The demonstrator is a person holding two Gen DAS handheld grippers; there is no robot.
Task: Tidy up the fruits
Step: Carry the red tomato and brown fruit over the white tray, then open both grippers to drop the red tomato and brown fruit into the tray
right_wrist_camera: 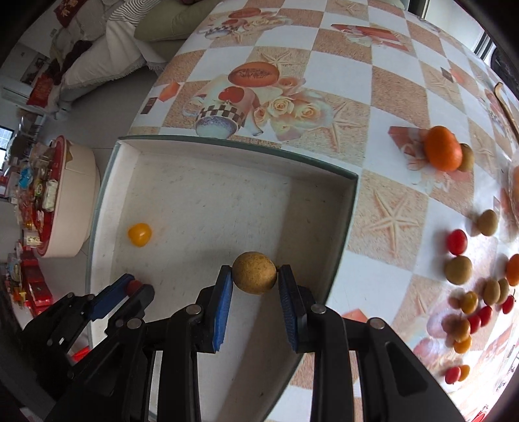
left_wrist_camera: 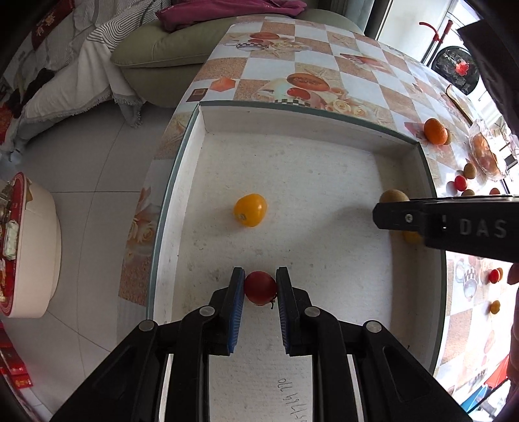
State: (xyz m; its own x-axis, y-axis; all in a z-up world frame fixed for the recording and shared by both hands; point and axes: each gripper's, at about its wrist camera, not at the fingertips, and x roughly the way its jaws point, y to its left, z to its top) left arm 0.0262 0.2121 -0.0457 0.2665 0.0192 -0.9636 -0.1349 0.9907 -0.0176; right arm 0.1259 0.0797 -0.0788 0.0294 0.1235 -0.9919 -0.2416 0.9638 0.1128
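A home living room is showing here. Beyond the jaws a green sofa [left_wrist_camera: 168, 48] is sitting under a magenta cushion [left_wrist_camera: 227, 9] and a fringed blanket [left_wrist_camera: 81, 81], past a table [left_wrist_camera: 275, 58] wearing a patterned cloth of roses and starfish. Left of the jaws, a low round stool [left_wrist_camera: 32, 246] is standing on pale floor tiles [left_wrist_camera: 97, 168].

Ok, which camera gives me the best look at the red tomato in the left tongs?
The left wrist view: the red tomato sits centred between the left tongs' blue pads, over the white tray. The right wrist view shows only a red sliver of it between those pads.
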